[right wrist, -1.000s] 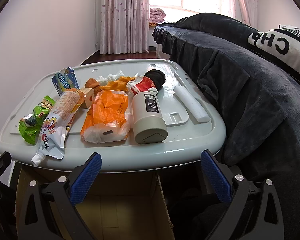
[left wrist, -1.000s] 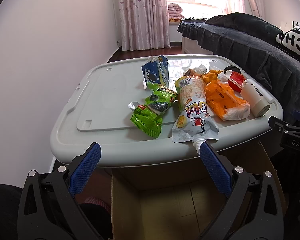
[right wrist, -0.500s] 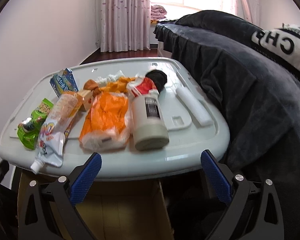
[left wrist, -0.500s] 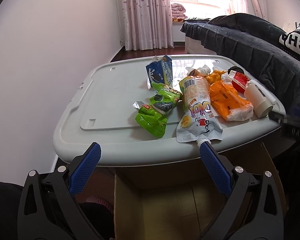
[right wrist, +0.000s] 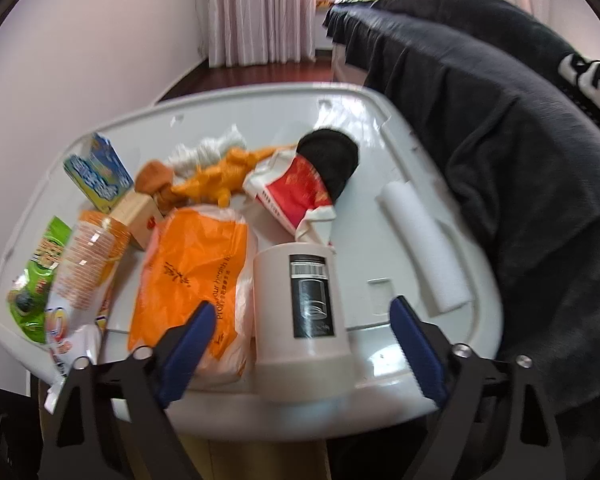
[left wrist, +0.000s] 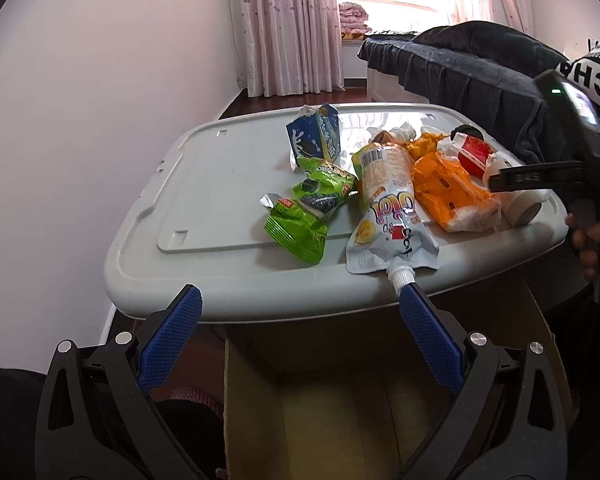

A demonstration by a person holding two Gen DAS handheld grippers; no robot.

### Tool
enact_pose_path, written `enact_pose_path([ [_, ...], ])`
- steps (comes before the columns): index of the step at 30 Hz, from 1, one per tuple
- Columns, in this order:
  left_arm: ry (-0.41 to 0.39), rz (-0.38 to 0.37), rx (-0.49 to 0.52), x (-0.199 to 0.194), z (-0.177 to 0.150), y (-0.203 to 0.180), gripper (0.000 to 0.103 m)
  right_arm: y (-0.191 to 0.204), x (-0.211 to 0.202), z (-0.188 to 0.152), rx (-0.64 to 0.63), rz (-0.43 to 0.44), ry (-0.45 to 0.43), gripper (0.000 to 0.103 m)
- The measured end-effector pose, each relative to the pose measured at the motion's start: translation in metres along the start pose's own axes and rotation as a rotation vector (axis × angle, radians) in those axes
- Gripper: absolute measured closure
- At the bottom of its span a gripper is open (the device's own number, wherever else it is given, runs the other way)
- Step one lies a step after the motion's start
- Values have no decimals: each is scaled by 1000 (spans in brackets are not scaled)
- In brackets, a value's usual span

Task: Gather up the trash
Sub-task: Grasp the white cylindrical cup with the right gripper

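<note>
Both tongs, left tongs (left wrist: 298,322) and right tongs (right wrist: 300,330), gape wide and hold nothing; the right ones straddle the white bottle (right wrist: 300,312) beside the orange bag (right wrist: 192,276), probably to grab it for the cardboard box (left wrist: 340,408) below.

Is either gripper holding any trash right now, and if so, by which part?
Nothing is held. The left gripper is open below the lid's edge; the right gripper is open, its fingers flanking the white bottle without closing.
</note>
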State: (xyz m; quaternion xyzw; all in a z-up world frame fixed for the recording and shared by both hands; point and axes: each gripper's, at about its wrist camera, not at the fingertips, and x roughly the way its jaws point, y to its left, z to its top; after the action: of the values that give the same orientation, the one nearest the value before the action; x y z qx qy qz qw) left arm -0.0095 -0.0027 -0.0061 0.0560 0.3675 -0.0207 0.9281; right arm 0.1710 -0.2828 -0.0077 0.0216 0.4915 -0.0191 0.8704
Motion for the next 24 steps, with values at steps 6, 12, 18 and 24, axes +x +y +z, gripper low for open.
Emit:
enact_pose_path([
  [6, -3, 0, 18, -3, -3, -2, 6, -6, 20, 10, 58, 35, 45, 37],
  [12, 20, -12, 9, -2, -5, -3, 6, -15, 24, 8, 123, 83, 48, 41],
  [18, 48, -22, -9, 5, -6, -1, 6, -20, 21, 5, 142, 83, 41, 43],
  [24, 46, -24, -4, 3, -7, -2, 6, -21, 19, 4, 152, 76, 30, 43],
])
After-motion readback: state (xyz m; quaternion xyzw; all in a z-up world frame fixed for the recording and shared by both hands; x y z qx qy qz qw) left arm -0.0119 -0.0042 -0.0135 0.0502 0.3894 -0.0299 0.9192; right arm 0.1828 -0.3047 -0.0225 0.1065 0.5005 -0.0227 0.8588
